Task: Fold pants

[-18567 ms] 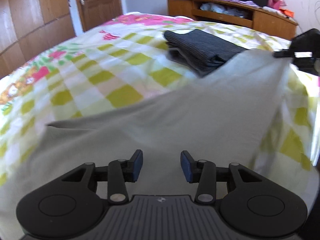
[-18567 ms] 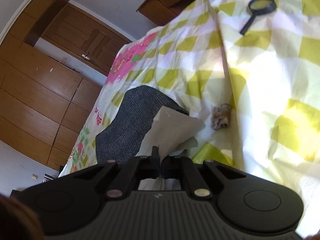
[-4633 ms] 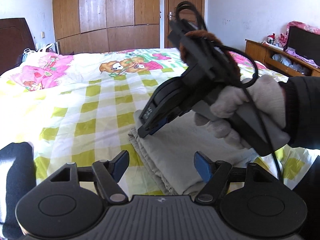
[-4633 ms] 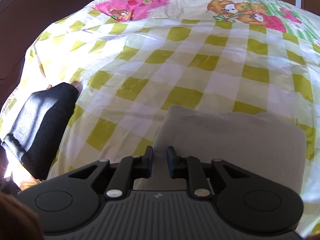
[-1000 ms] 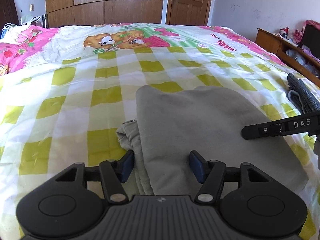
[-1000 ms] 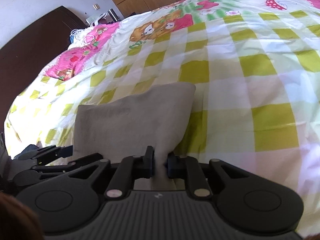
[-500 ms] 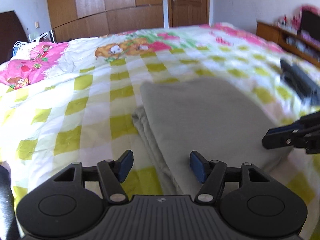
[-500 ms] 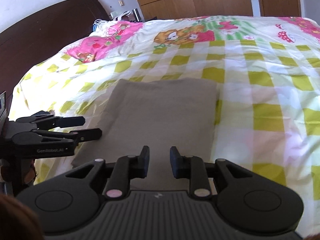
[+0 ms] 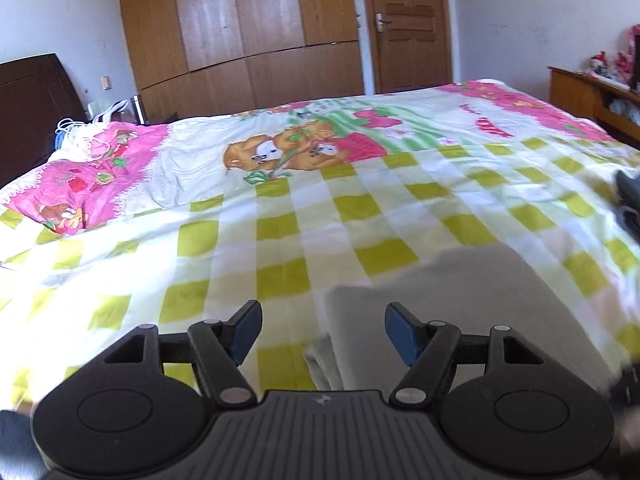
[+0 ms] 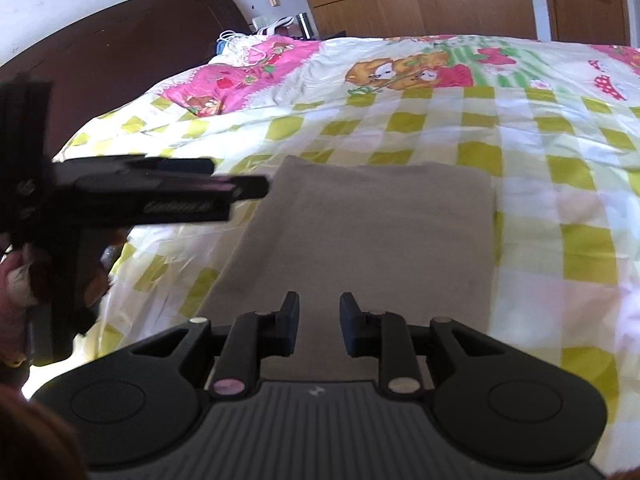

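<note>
The left gripper (image 9: 322, 332) has its blue pads (image 9: 402, 334) wide apart. Its jaws have just been opening more, and nothing is between them. It hangs above the bed, over the near left edge of the pants (image 10: 368, 232). The right gripper (image 10: 319, 326) has its jaws only a little apart, and it holds nothing too. It hangs over the near edge of the pants.

The pants are grey and lie folded into a neat flat block on the bed cover (image 10: 540, 152), which has green and white squares. They sit close to the near edge of the bed, a bit toward the side with the dark headboard (image 10: 120, 52). In the left wrist view, folded layers show along the left edge.

The pants look soft, light and floppy. They bend easily and may slip open if only the top layer is pinched. A good place to take hold would be a corner or the thick folded edge, with all layers caught together. The folding looks done, or very nearly done.

A dark cloth (image 9: 630, 204) lies at the right side of the bed.
</note>
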Demonstrator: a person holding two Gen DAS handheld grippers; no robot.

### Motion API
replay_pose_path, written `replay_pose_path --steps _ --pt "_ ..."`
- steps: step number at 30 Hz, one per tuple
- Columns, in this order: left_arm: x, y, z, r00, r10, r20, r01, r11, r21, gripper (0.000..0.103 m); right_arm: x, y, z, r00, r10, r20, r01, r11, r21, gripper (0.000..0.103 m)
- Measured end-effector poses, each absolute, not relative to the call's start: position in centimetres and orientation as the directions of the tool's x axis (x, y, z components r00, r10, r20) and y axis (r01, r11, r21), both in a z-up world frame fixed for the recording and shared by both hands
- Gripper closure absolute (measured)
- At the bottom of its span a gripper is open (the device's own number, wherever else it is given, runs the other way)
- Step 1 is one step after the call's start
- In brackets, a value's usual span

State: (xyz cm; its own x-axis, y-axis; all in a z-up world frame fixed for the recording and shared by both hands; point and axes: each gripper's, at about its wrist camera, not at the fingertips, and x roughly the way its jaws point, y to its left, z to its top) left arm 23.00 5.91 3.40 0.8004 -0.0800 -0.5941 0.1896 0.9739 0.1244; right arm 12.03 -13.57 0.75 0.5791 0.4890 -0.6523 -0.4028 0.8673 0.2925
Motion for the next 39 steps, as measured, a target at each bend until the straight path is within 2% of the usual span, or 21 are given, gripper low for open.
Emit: replay_pose_path --steps 6,10,17,23,28,31,34,39 --pt "26.5 7.2 -0.9 0.758 0.084 -0.647 0.077 0.973 0.217 0.024 12.3 -8.9 -2.1 0.495 0.572 -0.654 -0.510 0.801 0.314 0.079" --pt "25.7 7.8 -3.4 0.726 0.137 -0.674 0.067 0.961 0.268 0.027 12.1 -8.6 -3.4 0.484 0.591 -0.645 -0.515 0.788 0.336 0.079" --pt "22.9 8.6 0.0 0.742 0.116 -0.660 0.036 0.977 0.212 0.025 10.9 -10.2 -1.1 0.507 0.605 -0.614 -0.488 0.788 0.375 0.079" --pt "18.1 7.8 2.7 0.768 0.065 -0.637 0.042 0.987 0.152 0.022 8.3 -13.3 0.5 0.594 0.532 -0.603 -0.410 0.845 0.342 0.079" --pt "15.7 5.6 0.9 0.715 0.007 -0.699 0.100 0.989 0.113 0.021 8.2 -15.7 -0.6 0.615 0.420 -0.668 -0.280 0.907 0.313 0.079" --pt "14.9 4.5 -1.0 0.668 0.031 -0.744 0.105 0.985 0.136 0.020 7.5 -16.4 -0.7 0.618 0.386 -0.685 -0.255 0.923 0.290 0.079" --pt "13.7 4.1 -0.6 0.663 0.004 -0.748 0.091 0.992 0.085 0.020 6.3 -16.6 0.0 0.638 0.367 -0.677 -0.256 0.930 0.262 0.080" --pt "11.6 3.0 0.1 0.672 -0.014 -0.740 0.115 0.990 0.085 0.020 5.4 -17.4 0.3 0.673 0.320 -0.667 -0.221 0.947 0.231 0.079"
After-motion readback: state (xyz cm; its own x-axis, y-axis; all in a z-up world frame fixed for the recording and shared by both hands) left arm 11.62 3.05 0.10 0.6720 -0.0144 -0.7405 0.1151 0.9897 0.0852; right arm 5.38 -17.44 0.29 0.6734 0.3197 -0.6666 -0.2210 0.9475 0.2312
